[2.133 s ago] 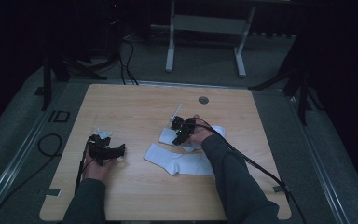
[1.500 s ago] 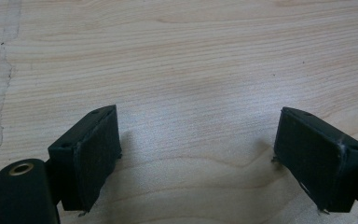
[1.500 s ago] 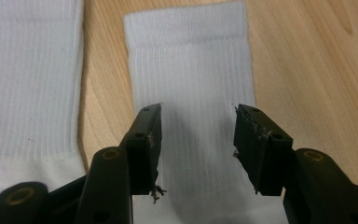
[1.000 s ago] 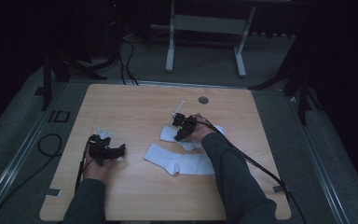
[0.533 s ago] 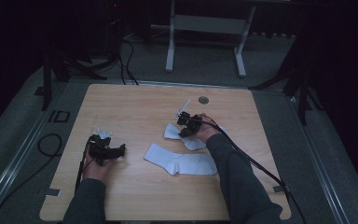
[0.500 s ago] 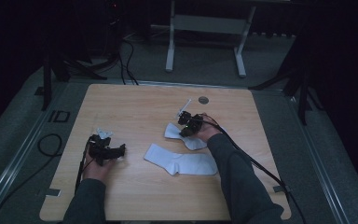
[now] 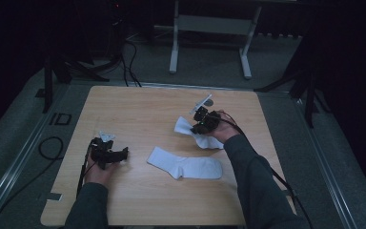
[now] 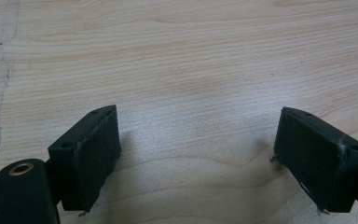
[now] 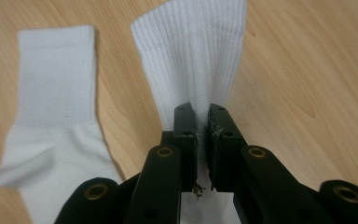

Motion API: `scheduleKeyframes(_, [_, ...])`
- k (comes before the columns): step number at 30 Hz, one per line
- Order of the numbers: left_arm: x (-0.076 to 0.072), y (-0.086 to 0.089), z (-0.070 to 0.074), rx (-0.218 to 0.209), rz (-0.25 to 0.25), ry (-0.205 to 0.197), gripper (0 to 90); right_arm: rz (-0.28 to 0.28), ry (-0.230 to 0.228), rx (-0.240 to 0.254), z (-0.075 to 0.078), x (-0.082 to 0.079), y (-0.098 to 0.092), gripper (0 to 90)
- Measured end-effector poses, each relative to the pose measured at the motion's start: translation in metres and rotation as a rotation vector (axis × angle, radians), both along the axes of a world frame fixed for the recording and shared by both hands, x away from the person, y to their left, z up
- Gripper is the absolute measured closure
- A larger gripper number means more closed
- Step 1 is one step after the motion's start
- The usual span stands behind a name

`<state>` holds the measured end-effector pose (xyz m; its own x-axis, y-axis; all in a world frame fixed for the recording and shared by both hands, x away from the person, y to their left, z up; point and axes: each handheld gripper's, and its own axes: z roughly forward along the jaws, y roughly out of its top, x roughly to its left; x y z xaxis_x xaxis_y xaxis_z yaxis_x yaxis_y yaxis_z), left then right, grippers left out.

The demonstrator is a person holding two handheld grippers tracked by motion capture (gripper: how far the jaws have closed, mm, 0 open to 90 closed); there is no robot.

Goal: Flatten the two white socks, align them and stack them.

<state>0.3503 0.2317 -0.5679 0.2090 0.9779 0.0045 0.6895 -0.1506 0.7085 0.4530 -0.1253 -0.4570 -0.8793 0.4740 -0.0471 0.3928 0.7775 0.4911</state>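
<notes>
Two white socks are on the wooden table point(image 7: 138, 114). One sock point(image 7: 186, 164) lies flat near the middle front. The other sock point(image 7: 190, 130) is pinched by my right gripper point(image 7: 201, 125), whose jaws are shut on its ribbed cloth point(image 9: 193, 60); the cuff fans out ahead of the jaws. In the right gripper view the flat sock point(image 9: 51, 93) lies to the left. My left gripper point(image 7: 112, 153) rests at the table's left front, open, with only bare wood point(image 8: 196, 93) between its pads point(image 8: 93, 158).
A small round disc point(image 7: 208, 102) is set into the table near the far edge. Cables point(image 7: 50, 145) trail on the grey floor at the left. A metal stand point(image 7: 209, 28) rises beyond the table.
My right gripper has carried its sock away from the flat one, back and to the right across the table. The left gripper has stayed put.
</notes>
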Motion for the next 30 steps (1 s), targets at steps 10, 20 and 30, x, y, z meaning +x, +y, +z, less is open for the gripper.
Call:
scheduleKeyframes(10, [0.0, 0.0, 0.0, -0.002, 0.002, -0.001, 14.5, 0.001, -0.053, 0.025, 0.029, -0.023, -0.024, 82.6])
scheduleKeyframes(20, [0.0, 0.0, 0.0, -0.002, 0.001, 0.0, 14.5, -0.001, -0.09, 0.01, 0.051, -0.041, -0.042, 82.4])
scheduleKeyframes(30, [0.0, 0.0, 0.0, -0.002, 0.001, 0.0, 14.5, 0.005, -0.095, -0.004, 0.056, -0.052, -0.051, 82.4])
